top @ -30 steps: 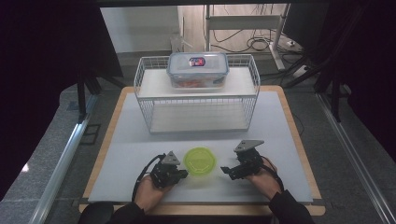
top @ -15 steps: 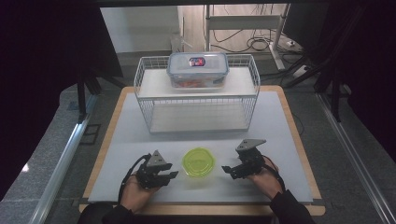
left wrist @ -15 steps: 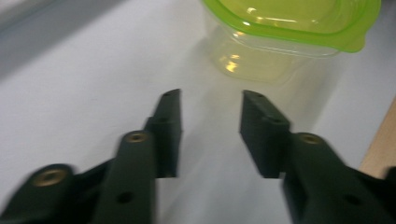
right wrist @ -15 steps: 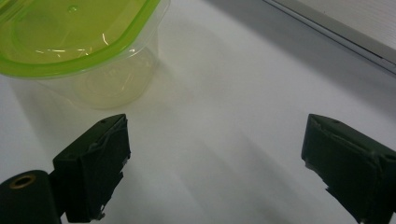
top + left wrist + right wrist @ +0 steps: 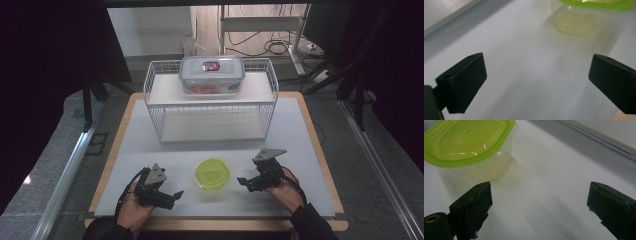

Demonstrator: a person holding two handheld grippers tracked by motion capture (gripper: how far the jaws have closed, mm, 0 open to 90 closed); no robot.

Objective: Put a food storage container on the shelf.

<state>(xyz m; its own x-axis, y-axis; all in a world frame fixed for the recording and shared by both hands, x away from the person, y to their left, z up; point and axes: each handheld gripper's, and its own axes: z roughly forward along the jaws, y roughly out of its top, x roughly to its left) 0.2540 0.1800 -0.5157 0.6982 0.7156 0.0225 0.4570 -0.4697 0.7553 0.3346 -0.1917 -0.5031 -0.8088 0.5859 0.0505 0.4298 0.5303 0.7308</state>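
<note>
A small clear container with a lime-green lid (image 5: 212, 173) stands on the white table near the front, between my two grippers. My left gripper (image 5: 172, 198) lies to its left, apart from it and pointing at it. Its jaws have just been opening and now stand wide with nothing between them. In the left gripper view, the left gripper (image 5: 537, 75) sees the container (image 5: 579, 22) ahead, beyond the fingertips. My right gripper (image 5: 245, 184) sits just right of the container and is open. In the right gripper view, the right gripper (image 5: 539, 195) has the container (image 5: 471, 147) off its left jaw, outside the gap.
A white wire rack (image 5: 210, 100) stands at the back of the table. A clear lidded food box (image 5: 211, 74) rests on its top shelf. The pale table mat (image 5: 300, 130) lies inside a wooden border. Dark floor and rails flank both sides.
The left gripper has drawn back to the left, away from the green-lidded container, and its jaws have opened wide. The right gripper and the container have stayed put.
</note>
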